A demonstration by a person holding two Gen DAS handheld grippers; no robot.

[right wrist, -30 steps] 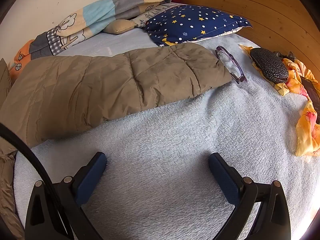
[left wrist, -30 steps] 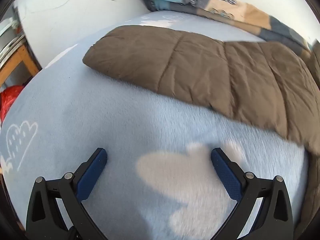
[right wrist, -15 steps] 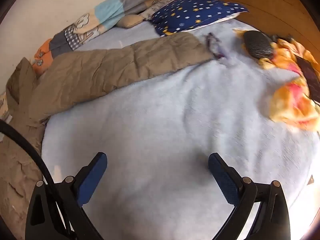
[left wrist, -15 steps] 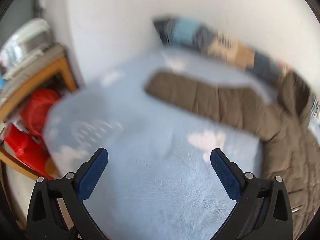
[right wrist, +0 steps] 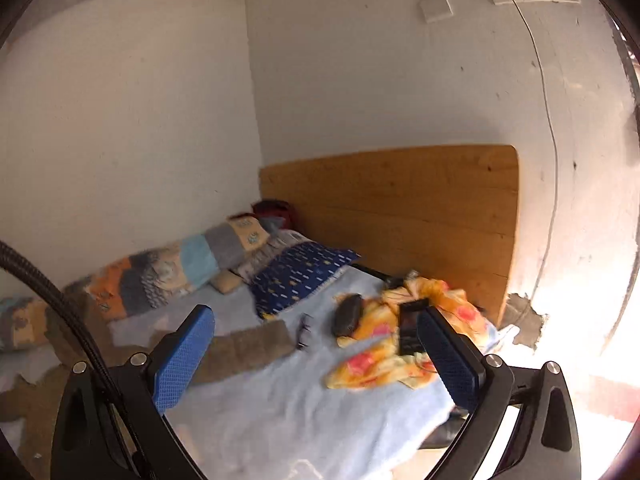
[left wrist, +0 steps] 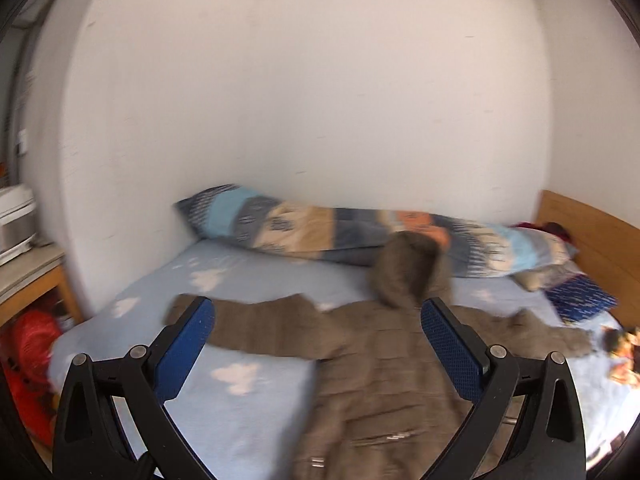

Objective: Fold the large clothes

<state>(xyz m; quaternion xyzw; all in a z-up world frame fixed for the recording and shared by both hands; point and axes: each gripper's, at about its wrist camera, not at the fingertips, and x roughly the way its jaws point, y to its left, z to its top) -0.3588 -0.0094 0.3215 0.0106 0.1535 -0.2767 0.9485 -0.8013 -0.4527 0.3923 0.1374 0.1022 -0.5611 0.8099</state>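
Bedroom, white walls, wooden headboard (right wrist: 400,200) at the far end. Bed (left wrist: 248,408) covered in a light blue cloud-print fleece sheet. Brown quilted hooded coat (left wrist: 380,380) lies spread flat across it, both sleeves out sideways, hood toward the wall. Left gripper (left wrist: 316,344) and right gripper (right wrist: 316,344) both held up above the bed, jaws spread wide, gripping nothing. Coat looks puffy, soft and bulky, probably light but springy, likely to slide on fleece; best grabbed at a sleeve cuff or the hem, pinching through the padding. Long patchwork pillow (left wrist: 320,232) along the wall, starry navy pillow (right wrist: 300,276), glasses (right wrist: 305,330), orange floral cloth (right wrist: 392,344) near the right sleeve end. Frames motion-blurred.
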